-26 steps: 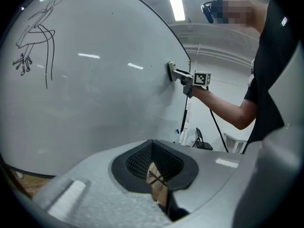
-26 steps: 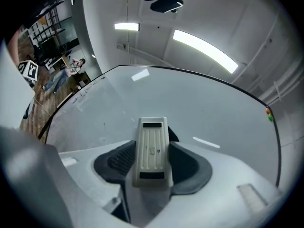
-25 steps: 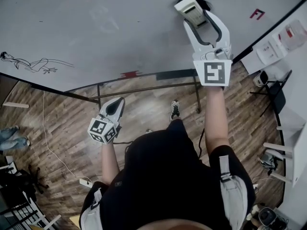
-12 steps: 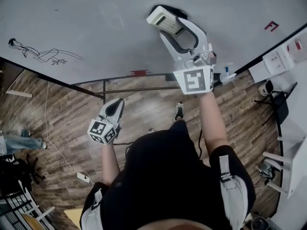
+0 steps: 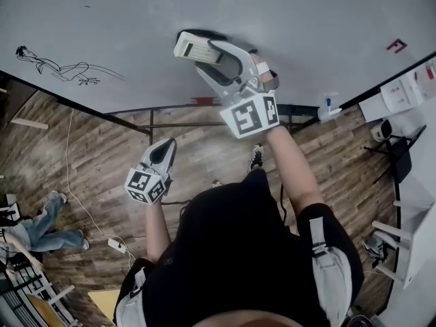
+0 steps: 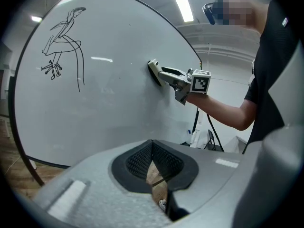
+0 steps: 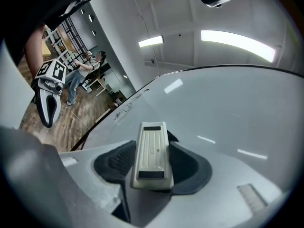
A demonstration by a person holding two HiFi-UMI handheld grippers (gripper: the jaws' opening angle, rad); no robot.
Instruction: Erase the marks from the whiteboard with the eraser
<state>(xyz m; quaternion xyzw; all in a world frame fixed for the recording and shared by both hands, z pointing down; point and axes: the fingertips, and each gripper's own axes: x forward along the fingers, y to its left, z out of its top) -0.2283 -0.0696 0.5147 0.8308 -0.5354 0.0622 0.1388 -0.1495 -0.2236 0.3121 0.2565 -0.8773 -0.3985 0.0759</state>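
Wood-plank floor [image 5: 204,162] spreads beneath the left tongs [image 5: 162,152] and the right tongs [image 5: 196,48], and a white power strip [image 5: 116,244] lies on it below and to the left of the left tongs. Well off to the right of the right tongs, a dark chair [image 5: 399,152] and a white counter [image 5: 421,196] stand on the same boards. Long ceiling strip lights [image 7: 237,44] glow above the right tongs against white walls, and black shelving [image 7: 71,25] fills the far end of the room, beyond the left tongs.
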